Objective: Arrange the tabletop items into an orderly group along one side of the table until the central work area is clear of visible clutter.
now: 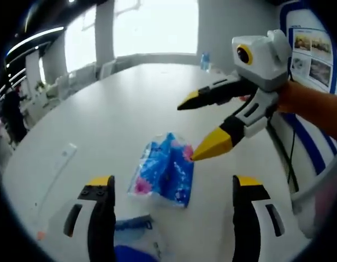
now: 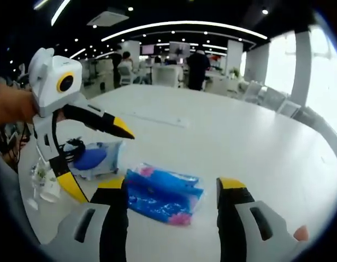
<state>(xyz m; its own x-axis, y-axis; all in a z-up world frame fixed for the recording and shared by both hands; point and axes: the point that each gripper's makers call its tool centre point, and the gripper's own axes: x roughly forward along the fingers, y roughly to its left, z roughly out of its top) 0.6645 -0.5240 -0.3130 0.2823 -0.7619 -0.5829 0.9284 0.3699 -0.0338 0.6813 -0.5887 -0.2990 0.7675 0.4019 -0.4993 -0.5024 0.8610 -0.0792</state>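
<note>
In the left gripper view a slim white strip (image 1: 63, 155) lies at the left on the white table (image 1: 130, 103), then the left gripper (image 1: 173, 188) stands with its jaws wide apart and empty, a dark blue object in clear wrapping (image 1: 132, 240) beside its left jaw, and the blue and pink plastic packet (image 1: 164, 170) lies flat just ahead between the jaws. To the right the right gripper (image 1: 193, 128) reaches in with jaws apart, its lower yellow tip at the packet's right edge, touching or not I cannot tell, while a small bottle (image 1: 205, 60) stands at the far edge and the tabletop between is bare. In the right gripper view, left to right: a small clear cup with greenery (image 2: 42, 180) near the table's edge, the left gripper (image 2: 100, 158) open above a clear bag holding a dark blue object (image 2: 94, 158), and the packet (image 2: 163, 194) between the right gripper's (image 2: 171, 188) spread jaws, with bare table stretching right.
</note>
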